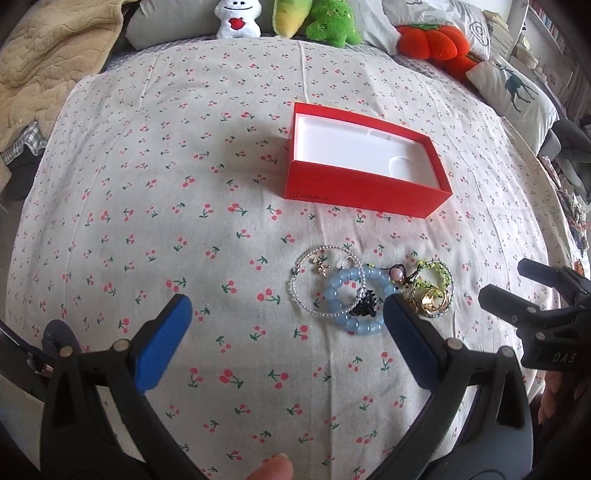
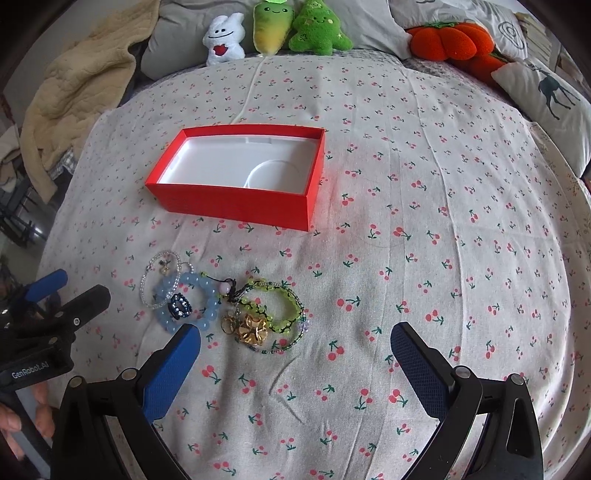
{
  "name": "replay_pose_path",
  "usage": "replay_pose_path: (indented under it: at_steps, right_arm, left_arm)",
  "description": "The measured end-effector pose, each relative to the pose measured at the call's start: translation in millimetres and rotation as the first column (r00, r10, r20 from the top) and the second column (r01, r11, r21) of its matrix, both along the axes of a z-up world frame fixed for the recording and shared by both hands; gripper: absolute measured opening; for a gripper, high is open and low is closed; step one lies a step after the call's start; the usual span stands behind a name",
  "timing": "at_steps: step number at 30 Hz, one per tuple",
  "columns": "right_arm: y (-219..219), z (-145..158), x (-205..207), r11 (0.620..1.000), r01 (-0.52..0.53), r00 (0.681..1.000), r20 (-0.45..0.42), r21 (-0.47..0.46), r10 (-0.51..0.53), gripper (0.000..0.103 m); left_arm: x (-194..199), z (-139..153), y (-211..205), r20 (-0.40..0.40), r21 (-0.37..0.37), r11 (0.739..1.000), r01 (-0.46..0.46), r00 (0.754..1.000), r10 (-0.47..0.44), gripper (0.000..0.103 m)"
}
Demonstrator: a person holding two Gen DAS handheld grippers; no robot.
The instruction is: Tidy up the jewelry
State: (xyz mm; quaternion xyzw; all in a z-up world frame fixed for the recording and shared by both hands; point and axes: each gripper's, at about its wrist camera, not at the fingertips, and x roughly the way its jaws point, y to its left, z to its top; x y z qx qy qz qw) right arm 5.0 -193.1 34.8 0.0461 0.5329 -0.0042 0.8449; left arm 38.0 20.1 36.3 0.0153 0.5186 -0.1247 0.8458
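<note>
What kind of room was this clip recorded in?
Most likely a bedroom: the work surface is a bed under a cherry-print sheet, with plush toys and a deer-print pillow along its head and a quilted beige blanket beside them.

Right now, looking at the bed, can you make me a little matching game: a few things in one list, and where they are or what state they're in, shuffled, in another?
Things:
1. red box
2. blue bead bracelet
3. gold flower piece
4. orange pumpkin plush

Places or states:
A. lying among green beaded bands
B. open and empty
C. by the pillows
D. overlapping a clear bead bracelet

Pairs: 1-B, 2-D, 3-A, 4-C
</note>
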Motion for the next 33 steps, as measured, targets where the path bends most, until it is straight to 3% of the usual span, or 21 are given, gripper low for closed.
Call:
replay_pose_path:
  at_steps: [4,6,8,12,16,21,27,33]
  right_arm:
    - [-4.9,0.4,13.1,0.999,-0.021,0.999,-0.03,0.043,0.022,0.103]
    - [-10.4,-4.8,17.7,0.997,-0.013,0.999,-0.034,0.076,0.016,0.103]
    - [-18.4,-13.9,21.7,0.99,0.0,0.999,-0.044,0.141,0.007,0.101]
    - [-34.5,-35.8,32.5,0.969,0.037,0.994,-0.113,0.244,-0.01,0.078]
    - [-42.5,-50.0,40.3,0.952,0.063,0.988,-0.153,0.298,-0.017,0.059]
    - [-41.3,-60.3,43.4,0.943,0.055,0.982,-0.19,0.327,0.009,0.031]
    - [-41.5,-65.1,43.4,0.947,0.047,0.98,-0.2,0.317,0.019,0.018]
    - [-43.1,-66.0,43.6,0.949,0.038,0.981,-0.191,0.314,0.024,0.007]
  left_arm:
    - [13.3,-7.3,8.6,-0.05,-0.08,0.997,0.002,0.999,-0.006,0.102]
    - [19.4,-15.8,14.4,-0.072,-0.14,0.99,-0.006,0.997,-0.004,0.098]
    - [24.6,-27.4,18.7,-0.111,-0.193,0.981,-0.018,0.994,-0.003,0.087]
    - [35.2,-45.0,18.1,-0.181,-0.242,0.97,-0.031,0.983,-0.013,0.069]
    - [40.5,-53.5,9.1,-0.201,-0.219,0.976,-0.013,0.979,-0.032,0.049]
    - [42.5,-61.5,-3.0,-0.2,-0.136,0.99,0.024,0.979,-0.052,0.044]
    - [41.8,-63.9,-11.7,-0.163,-0.033,0.998,0.047,0.985,-0.052,0.031]
    - [43.1,-64.8,-10.8,-0.146,-0.001,1.0,0.026,0.989,-0.026,0.006]
